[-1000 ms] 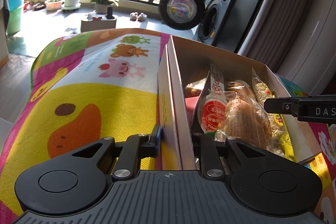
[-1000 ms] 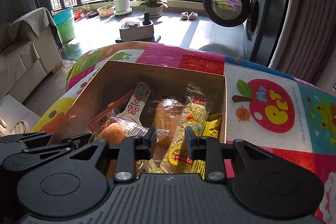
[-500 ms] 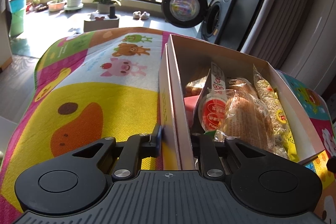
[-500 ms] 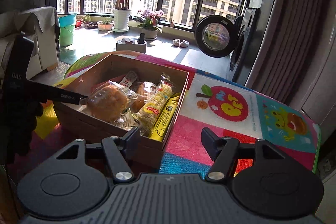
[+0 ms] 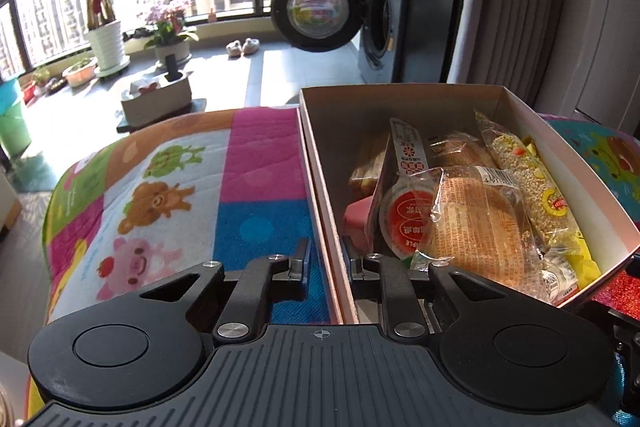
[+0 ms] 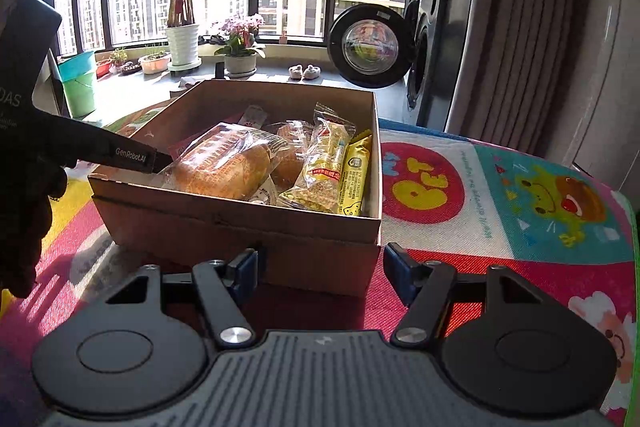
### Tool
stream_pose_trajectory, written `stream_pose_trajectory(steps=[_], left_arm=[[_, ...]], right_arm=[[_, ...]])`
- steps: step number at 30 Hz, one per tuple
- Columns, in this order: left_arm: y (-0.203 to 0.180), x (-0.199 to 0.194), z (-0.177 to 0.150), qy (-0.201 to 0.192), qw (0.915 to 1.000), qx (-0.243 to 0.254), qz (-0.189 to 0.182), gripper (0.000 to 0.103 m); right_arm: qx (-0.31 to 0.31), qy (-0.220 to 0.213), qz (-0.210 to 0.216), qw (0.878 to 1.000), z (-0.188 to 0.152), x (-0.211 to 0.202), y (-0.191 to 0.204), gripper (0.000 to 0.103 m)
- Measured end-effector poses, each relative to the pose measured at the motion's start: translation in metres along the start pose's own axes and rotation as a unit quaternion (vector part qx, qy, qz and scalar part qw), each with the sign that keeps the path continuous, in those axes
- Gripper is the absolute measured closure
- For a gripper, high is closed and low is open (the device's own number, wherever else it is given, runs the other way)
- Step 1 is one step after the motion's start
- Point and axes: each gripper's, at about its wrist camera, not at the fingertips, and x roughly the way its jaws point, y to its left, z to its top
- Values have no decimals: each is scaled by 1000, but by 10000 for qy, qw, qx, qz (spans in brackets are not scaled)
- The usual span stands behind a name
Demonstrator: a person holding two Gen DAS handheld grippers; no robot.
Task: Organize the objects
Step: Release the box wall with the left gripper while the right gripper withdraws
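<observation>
Cardboard box holds wrapped snacks. Left gripper, marked "GenRobot.AI", clamps its side wall; right gripper spread wide, empty.

Snack packets are crowding the open brown cardboard box almost wall to wall, a clear-wrapped bread roll and a long yellow grain bar lying highest, leaving little room to reach between them. The left gripper is straddling the box's left wall, one finger outside and one inside, blocking that edge. The right gripper is standing wide apart just short of the box's near wall. The colourful cartoon-printed mat to the box's right is lying bare, and another bare stretch is lying to its left in the left wrist view.
</observation>
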Motion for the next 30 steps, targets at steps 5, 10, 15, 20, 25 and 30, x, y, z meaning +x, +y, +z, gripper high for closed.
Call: stream_pose_trajectory(steps=[5,10,15,20,25,30], left_arm=[[27,9,-6,-175,9986,-494,-25,18],[31,-16,-9,-425,9967,-639,263,26],[33,-93,-32,-1290,9875,-896,161,27],[28,-153,-88,-1262,9850,-1132,-313,28],[-7,-153,-140,-528,9965,-466,-454,28],[-29,-137,-154,-417,9981,-243,-378,28]], right_arm=[[-69,-92,-34,9999,-7,14,3,22],[-11,-39,-188,9998,-19,6,4,13],[78,-168,-294,9994,-35,-34,0,0],[-176,53,-412,9990,-69,-72,11,0],[-608,329,-670,9954,-98,-80,26,0],[-315,279,-553,9976,-99,-76,17,0]])
